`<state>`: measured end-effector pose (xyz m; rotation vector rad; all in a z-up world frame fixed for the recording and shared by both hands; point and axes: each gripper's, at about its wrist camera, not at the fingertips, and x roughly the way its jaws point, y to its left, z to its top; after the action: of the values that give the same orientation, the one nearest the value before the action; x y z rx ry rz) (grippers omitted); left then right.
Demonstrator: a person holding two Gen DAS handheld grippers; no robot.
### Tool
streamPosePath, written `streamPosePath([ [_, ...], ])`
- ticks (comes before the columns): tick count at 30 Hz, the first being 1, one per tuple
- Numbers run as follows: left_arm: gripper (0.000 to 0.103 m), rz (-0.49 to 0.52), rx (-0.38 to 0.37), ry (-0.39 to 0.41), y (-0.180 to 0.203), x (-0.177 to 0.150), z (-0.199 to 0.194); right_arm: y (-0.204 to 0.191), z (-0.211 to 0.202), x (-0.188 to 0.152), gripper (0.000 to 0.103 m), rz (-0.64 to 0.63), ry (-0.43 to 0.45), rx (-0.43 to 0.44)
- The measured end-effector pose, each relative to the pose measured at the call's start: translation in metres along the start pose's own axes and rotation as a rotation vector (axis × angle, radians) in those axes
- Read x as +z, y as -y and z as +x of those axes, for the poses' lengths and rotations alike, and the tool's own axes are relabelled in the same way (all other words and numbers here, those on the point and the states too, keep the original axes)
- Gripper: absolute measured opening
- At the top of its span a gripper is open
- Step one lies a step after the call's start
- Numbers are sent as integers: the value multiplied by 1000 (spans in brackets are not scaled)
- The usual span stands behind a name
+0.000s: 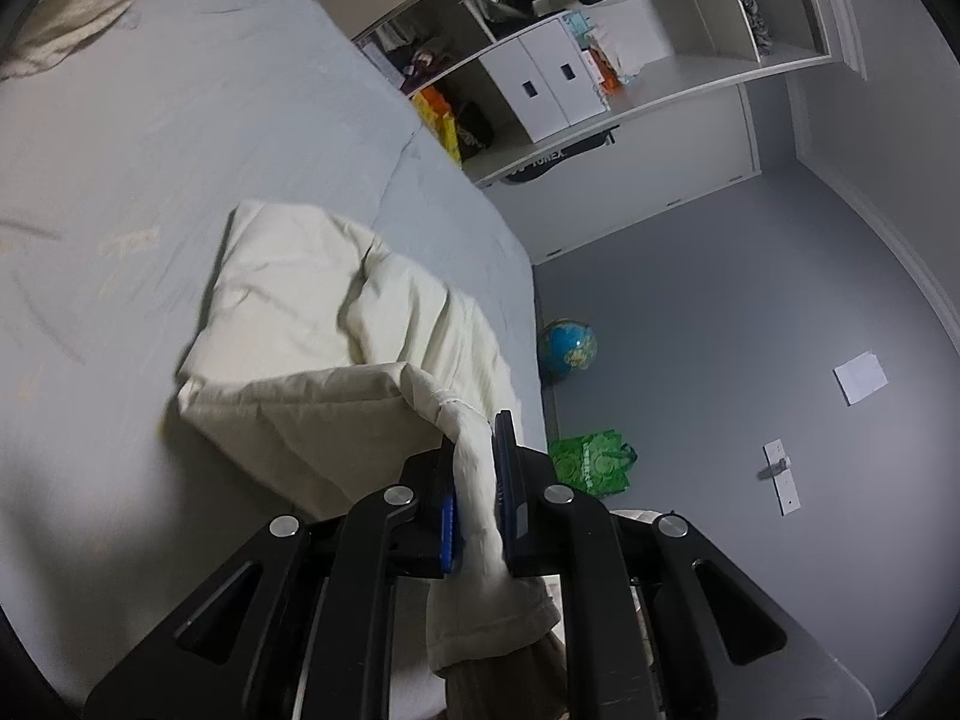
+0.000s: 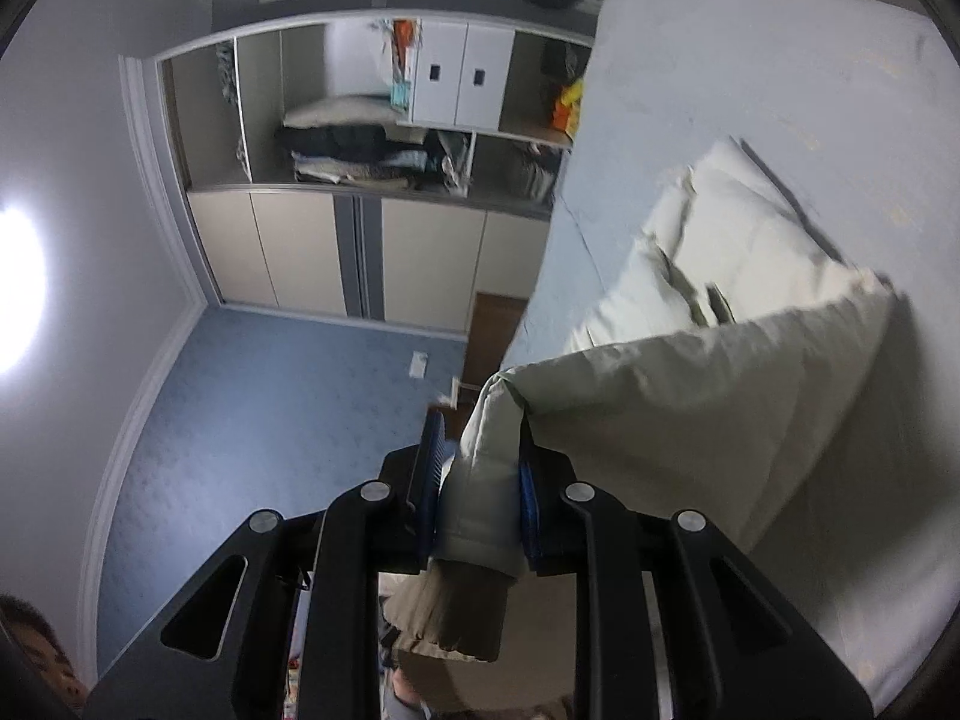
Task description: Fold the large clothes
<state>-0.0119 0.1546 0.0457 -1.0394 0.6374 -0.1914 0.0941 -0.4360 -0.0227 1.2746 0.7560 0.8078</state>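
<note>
My left gripper (image 1: 477,480) was clamped tight on a bunched corner of the cream garment (image 1: 312,324), the cloth squeezed between the blue pads (image 1: 447,531) and trailing out behind them toward the camera. The rest of that garment lay partly folded on the pale grey bed (image 1: 180,120), near the bed's edge, with the held end lifted off the surface and a fold line running across it. Farther up the bed, at the top left corner, a second beige cloth (image 1: 78,6) sat crumpled, well apart from the one I held. Past the bed's edge I could see a globe (image 1: 568,347) and a green bag (image 1: 591,461) standing by the wall, and an open wardrobe (image 1: 600,60) stuffed with clothes. Over on the right, my right gripper (image 2: 474,480) was likewise closed down on another edge of the same cream garment (image 2: 708,372), fabric pinched between its pads and a tan lining hanging below the jaws. From there the cloth rose in a raised fold and ran on across the bed (image 2: 750,48), with the wardrobe (image 2: 384,120) off to the left beyond the blue wall (image 2: 258,420).
</note>
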Motion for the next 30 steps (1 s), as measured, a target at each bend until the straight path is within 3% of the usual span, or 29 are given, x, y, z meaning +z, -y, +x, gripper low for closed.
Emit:
streamPosePath([
  [11,11,-66,-60,68,-5,58,52,31,46,64,17,91,184,-6],
  [22,12,-149,-94,117,-38,101,113,78,108,120,16,153,247,-80],
  [30,28,-202,-14,120,-72,121,151,134,150,142,16,204,253,-209],
])
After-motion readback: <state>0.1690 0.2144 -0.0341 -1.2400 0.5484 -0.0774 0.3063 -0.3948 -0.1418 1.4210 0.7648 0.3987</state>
